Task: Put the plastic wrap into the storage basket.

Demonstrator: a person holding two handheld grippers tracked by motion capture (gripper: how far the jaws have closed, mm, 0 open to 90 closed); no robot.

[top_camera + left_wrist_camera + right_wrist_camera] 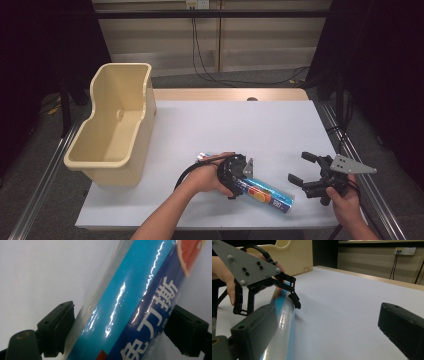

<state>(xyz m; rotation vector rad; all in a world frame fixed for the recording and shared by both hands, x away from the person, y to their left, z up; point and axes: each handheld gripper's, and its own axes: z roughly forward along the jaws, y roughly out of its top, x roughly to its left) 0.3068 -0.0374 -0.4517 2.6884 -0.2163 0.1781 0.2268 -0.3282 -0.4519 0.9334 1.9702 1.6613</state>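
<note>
Starting at the bench's left edge, we see the cream bin (112,125) empty; our left gripper (239,172) straddles the wrapped roll (265,193) near the front edge, fingers (56,327) apart, unclamped; our right gripper (312,176) waits open.

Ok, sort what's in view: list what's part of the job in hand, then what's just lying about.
Seems part of the job:
- blue roll, lying on the table
- left gripper, jaws either side of the roll
- right gripper, open beside the roll's end
- beige bin, perhaps its destination

Just lying about:
- white table sheet
- wall cables
</note>
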